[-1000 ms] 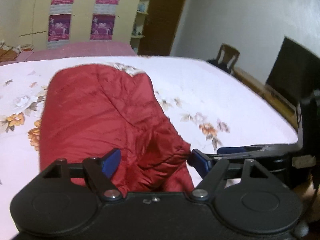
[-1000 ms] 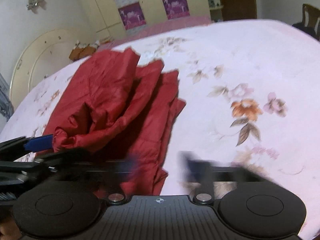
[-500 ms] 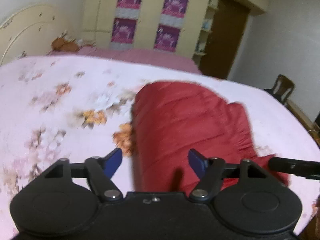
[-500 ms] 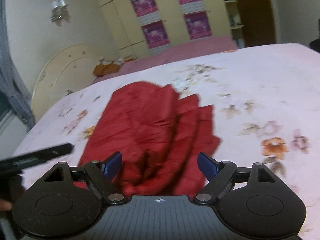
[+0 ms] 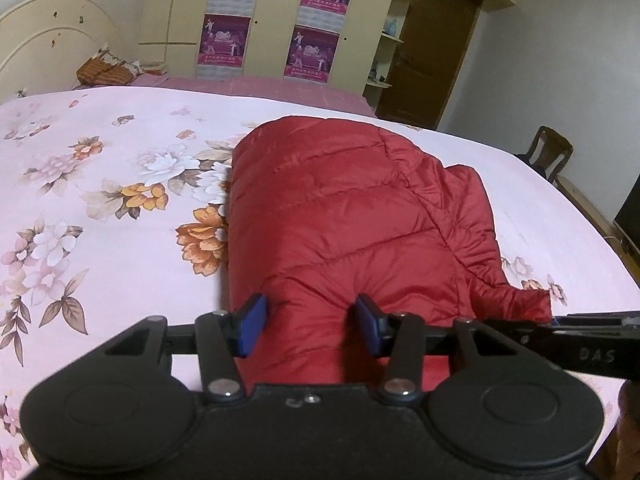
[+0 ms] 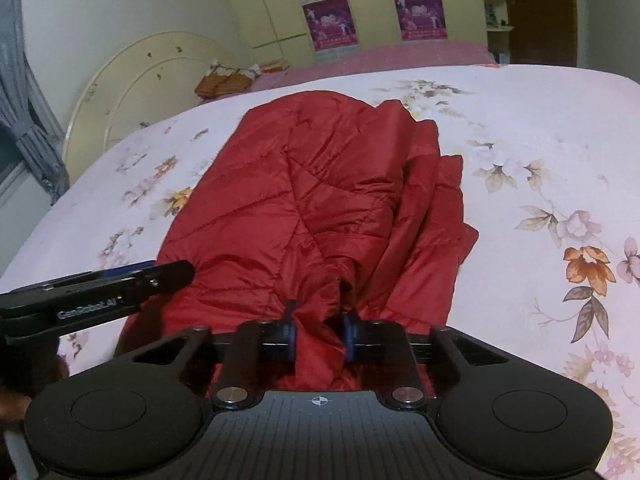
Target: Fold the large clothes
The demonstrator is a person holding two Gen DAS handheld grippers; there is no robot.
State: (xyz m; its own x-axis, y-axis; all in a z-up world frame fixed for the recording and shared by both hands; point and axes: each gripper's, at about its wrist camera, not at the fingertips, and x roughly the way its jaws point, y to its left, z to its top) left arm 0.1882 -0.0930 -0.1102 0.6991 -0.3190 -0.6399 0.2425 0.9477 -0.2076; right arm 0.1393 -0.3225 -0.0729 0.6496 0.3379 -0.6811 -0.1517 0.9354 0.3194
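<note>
Red quilted jacket (image 5: 352, 216) folded into a puffy bundle near the middle of the bed (image 5: 100, 208), lying on a pale pink sheet printed with orange and white flowers. From the right wrist view, same jacket (image 6: 304, 200) layered, with flatter panels fanned out to its right side.

Left tongs (image 5: 310, 324) at the near edge of the jacket, blue pads (image 5: 250, 326) set apart on either side of a fold of fabric, fabric bulging between them; whether pressed tight, cannot tell. Right tongs (image 6: 318, 336) drawn narrow and pinching a bunched ridge of the jacket's near hem, cloth gathered up between the pads. Left tongs seen again from the right wrist view (image 6: 120, 288) as a black bar low at the left, beside the jacket's near left corner; right tongs seen from the left wrist view (image 5: 592, 332) as a black bar at the jacket's near right corner.

Beyond the floral sheet, a plain pink strip of bedding (image 5: 280, 88). Cream arched headboard (image 6: 144, 80) at the far left, with an orange-brown bundle (image 5: 106, 72) lying just beside it. Yellow wardrobe (image 5: 272, 16) on the far wall carrying four purple posters (image 5: 226, 42). Brown door (image 5: 432, 52) to its right, corner shelves between. Wooden chair (image 5: 550, 152) by the right wall. Grey curtain (image 6: 28, 120) at the left window.
</note>
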